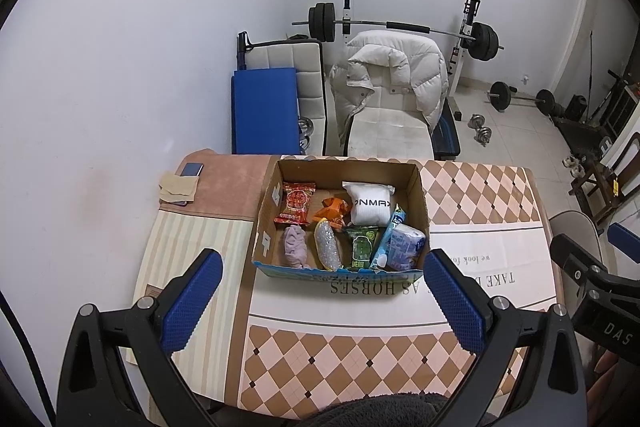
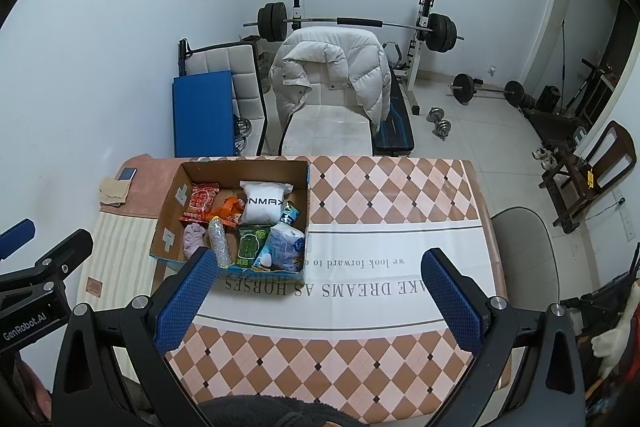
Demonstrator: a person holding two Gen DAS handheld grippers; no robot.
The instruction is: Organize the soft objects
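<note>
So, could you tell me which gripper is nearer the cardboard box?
Left. The left gripper faces the box head-on; the right gripper sits off to its right.

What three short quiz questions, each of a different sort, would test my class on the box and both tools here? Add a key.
1. True or false: the left tool holds the white pouch.
2. Multiple choice: the pink cloth lies A) on the tablecloth, B) in the cardboard box, C) on the chair.
3. Fill in: the right tool is ____ (open or shut).

Key: 1 false, since both tools are open and hold nothing; 2 B; 3 open.
</note>
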